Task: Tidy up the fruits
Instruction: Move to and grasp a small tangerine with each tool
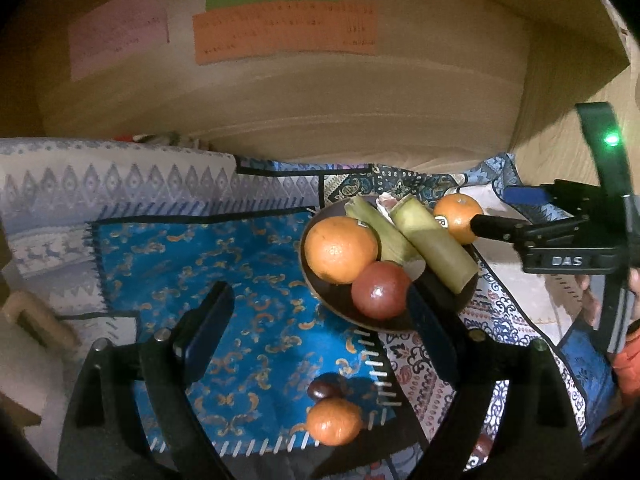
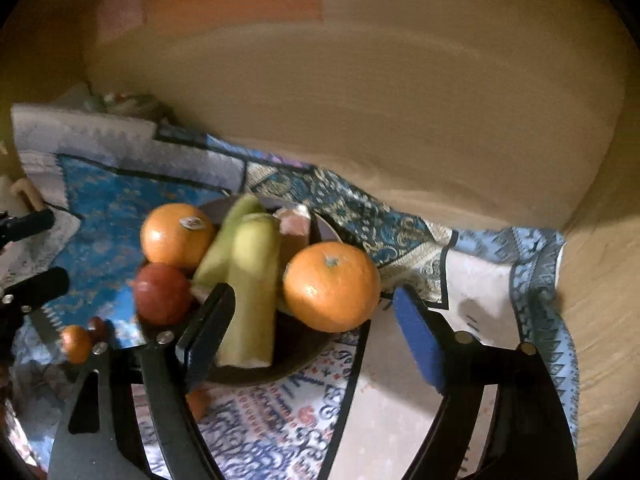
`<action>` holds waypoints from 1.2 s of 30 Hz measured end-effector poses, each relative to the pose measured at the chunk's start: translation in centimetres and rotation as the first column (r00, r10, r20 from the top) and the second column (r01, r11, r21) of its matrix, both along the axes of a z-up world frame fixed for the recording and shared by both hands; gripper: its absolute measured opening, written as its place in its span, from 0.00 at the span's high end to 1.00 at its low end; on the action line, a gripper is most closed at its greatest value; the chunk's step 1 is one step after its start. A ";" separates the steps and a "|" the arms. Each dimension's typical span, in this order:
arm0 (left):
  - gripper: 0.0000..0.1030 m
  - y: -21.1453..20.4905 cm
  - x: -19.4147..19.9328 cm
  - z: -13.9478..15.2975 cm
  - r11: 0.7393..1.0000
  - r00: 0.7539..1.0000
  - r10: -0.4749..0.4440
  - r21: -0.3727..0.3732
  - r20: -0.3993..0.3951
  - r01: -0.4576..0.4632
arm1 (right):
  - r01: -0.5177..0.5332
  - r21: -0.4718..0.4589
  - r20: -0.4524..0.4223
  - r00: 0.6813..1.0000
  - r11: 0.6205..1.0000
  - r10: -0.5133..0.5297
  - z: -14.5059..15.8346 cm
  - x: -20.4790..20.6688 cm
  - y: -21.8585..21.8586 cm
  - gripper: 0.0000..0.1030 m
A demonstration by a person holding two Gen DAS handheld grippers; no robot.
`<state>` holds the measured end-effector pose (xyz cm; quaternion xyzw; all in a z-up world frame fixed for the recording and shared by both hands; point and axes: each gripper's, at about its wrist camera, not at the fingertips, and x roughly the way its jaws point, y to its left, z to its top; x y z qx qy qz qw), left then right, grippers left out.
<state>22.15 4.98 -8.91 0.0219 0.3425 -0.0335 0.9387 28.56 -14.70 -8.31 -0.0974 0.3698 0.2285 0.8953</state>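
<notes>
Fruits fill a dark bowl (image 1: 320,300) on the patterned cloth (image 1: 240,272): two oranges, a red apple (image 1: 380,290), green stalks; a small mandarin (image 1: 334,420) lies outside; left gripper (image 1: 316,332) gapes empty; right gripper (image 2: 312,332) spread wide, grasping nothing.

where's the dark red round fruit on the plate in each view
Left wrist view: the dark red round fruit is right of centre, at the dark plate's near edge.
Right wrist view: it is lower left.
Shared landmark: the stickered large orange beside it.
</notes>
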 end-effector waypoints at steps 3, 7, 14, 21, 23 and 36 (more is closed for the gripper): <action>0.14 0.2 -1.3 0.6 1.000 1.000 0.008 0.011 0.024 -0.008 | -0.004 0.018 0.046 0.999 1.000 0.003 1.3 -2.1 0.1 0.23; 0.08 0.7 -2.9 1.1 1.000 0.999 0.020 0.022 0.049 -0.021 | -0.032 0.049 0.073 0.997 0.998 0.028 2.1 -4.6 0.6 0.23; 0.08 1.5 -4.5 0.0 0.999 0.999 0.033 0.014 0.024 -0.033 | -0.076 0.057 0.054 0.996 0.995 0.073 0.8 -7.4 1.9 0.22; 0.08 2.0 -4.7 -3.0 0.999 0.998 0.030 -0.028 -0.056 -0.032 | -0.081 0.077 -0.048 0.995 0.994 0.085 -2.6 -7.8 2.8 0.22; 0.08 1.9 -4.7 -3.9 0.999 0.996 0.024 -0.031 -0.082 -0.027 | -0.081 0.057 -0.070 0.994 0.995 0.085 -3.7 -7.7 3.2 0.22; 0.38 1.1 -3.1 -7.3 0.997 0.981 -0.042 -0.066 -0.191 0.029 | -0.116 0.048 -0.155 0.980 0.992 0.122 -6.2 -6.7 4.7 0.51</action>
